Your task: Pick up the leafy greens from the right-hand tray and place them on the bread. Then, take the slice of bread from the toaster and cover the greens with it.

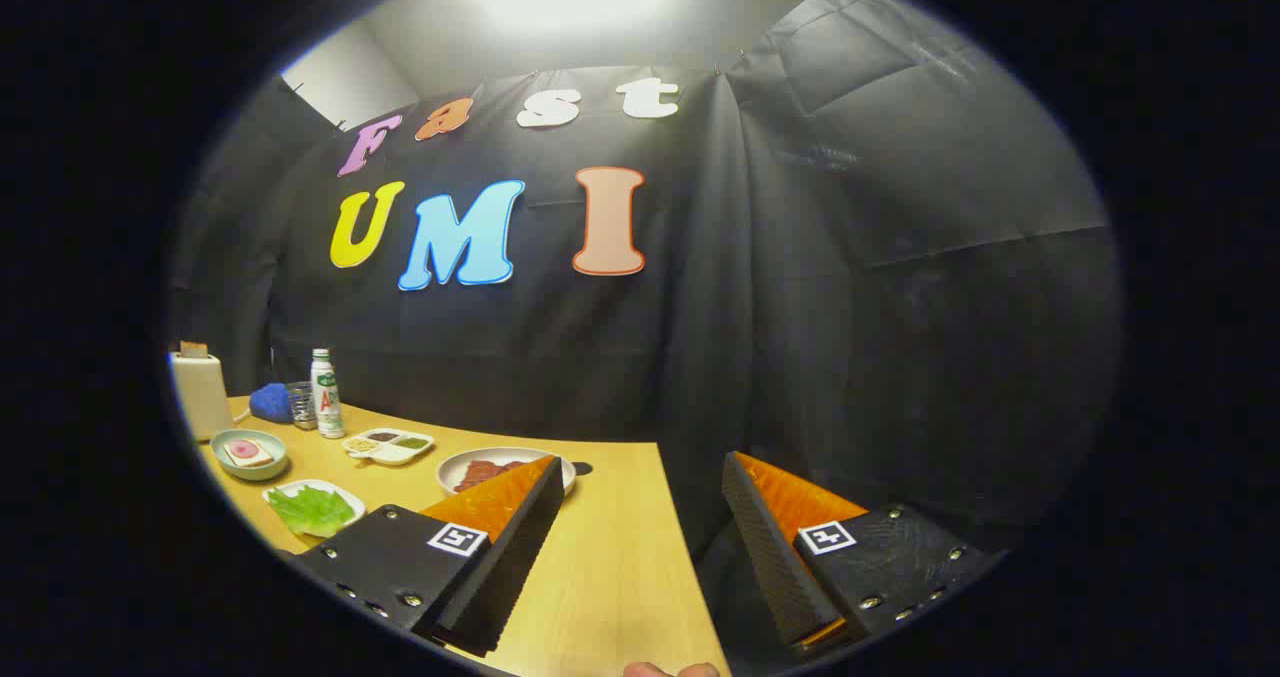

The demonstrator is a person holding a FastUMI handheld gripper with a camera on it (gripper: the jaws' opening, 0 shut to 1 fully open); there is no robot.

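Nothing done yet: tongs [640,517] wide open, empty, above wooden tabletop [610,567]. Green leafy greens [312,508] on white tray at 10 o'clock; bread in bowl [247,452], toaster [199,393] beyond.

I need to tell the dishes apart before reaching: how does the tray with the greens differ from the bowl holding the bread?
The tray is white, shallow and squarish, holding leafy greens; the bowl is pale blue-green, round and deeper, holding bread with a pink topping. The tray sits nearer the open tongs; the bowl lies beyond it, by the toaster. Both rest on the wooden table.
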